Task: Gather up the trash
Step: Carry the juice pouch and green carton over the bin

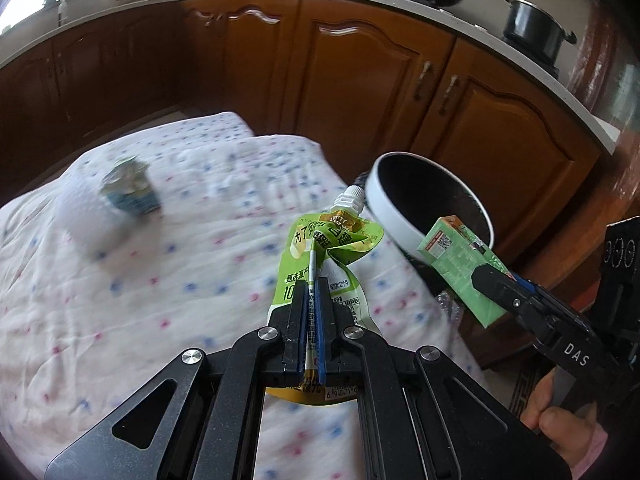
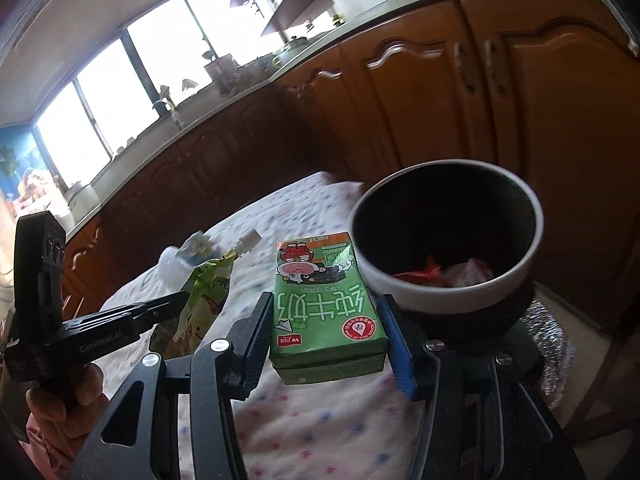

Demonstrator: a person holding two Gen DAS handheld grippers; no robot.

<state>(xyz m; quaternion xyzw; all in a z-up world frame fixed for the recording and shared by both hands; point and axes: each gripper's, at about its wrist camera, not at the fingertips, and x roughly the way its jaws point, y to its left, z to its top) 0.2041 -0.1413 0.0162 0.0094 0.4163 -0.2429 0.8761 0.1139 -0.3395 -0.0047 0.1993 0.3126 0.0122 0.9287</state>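
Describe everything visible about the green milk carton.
The carton is a small green box, seemingly coated paperboard, printed with white Chinese characters, a cartoon figure and a red round seal; its other face shows a QR code. It looks intact, not crushed. The right claw is shut on its sides, holding it in the air near the bin's white rim, not yet inside.
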